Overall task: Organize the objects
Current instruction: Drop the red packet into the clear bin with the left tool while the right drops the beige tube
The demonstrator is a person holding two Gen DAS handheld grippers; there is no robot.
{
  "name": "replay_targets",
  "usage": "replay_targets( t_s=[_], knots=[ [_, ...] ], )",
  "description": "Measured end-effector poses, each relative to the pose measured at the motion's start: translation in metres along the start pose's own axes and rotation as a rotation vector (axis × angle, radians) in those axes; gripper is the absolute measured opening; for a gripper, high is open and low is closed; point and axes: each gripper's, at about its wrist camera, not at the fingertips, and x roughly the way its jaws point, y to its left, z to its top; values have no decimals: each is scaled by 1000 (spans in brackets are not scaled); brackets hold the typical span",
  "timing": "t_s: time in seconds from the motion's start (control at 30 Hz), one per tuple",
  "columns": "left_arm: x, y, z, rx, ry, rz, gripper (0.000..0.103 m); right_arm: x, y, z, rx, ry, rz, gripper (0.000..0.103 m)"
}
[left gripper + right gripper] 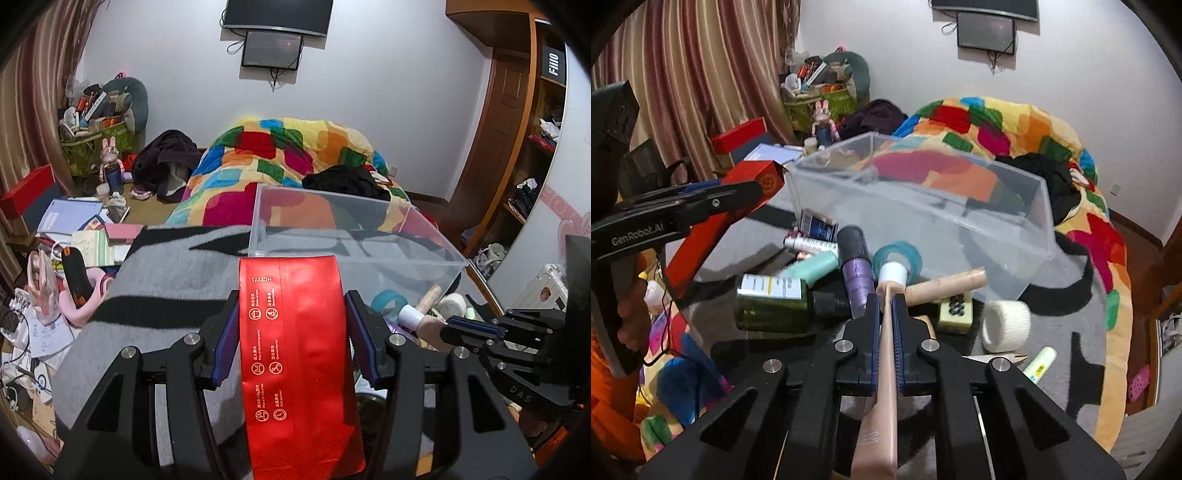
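Red box [295,350] clamped between the left tool [291,321] fingers, raised just before the clear bin [354,240] on the grey blanket [166,280]. Pink tube [884,354] with white cap pinched in the right tool [885,310], above scattered bottles near the bin.
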Motion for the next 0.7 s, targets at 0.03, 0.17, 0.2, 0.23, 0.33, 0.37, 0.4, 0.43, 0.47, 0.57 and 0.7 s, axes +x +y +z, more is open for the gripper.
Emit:
replay_targets(
  t_s=[0.03,0.17,0.2,0.23,0.33,0.37,0.4,0.43,0.47,0.57,0.7],
  knots=[
    [-1,-1,3,5,-6,-1,54,-4,-1,3,3,-12,-4,6],
    [-1,-5,14,23,-25,-1,54,-13,-4,12,11,-50,-18,6],
    [1,-6,18,26,-25,-3,54,-16,-6,15,15,-61,-20,6],
    [2,-6,20,29,-25,-4,54,-18,-6,18,18,-71,-23,6],
    [9,-7,30,37,-18,-10,54,-26,-11,26,29,-109,-41,6],
    [12,-8,33,40,-14,-11,54,-29,-12,28,35,-121,-45,6],
    [16,-9,37,43,-11,-11,54,-31,-14,32,44,-137,-52,6],
    [18,-10,39,46,-8,-15,54,-32,-16,35,52,-148,-55,6],
    [22,-11,42,49,-1,-18,54,-32,-19,40,59,-156,-56,6],
    [35,-15,51,58,29,-29,54,-29,-26,51,78,-169,-68,6],
    [53,-23,60,88,72,-35,54,-13,-36,65,92,-149,-82,6]
  ],
)
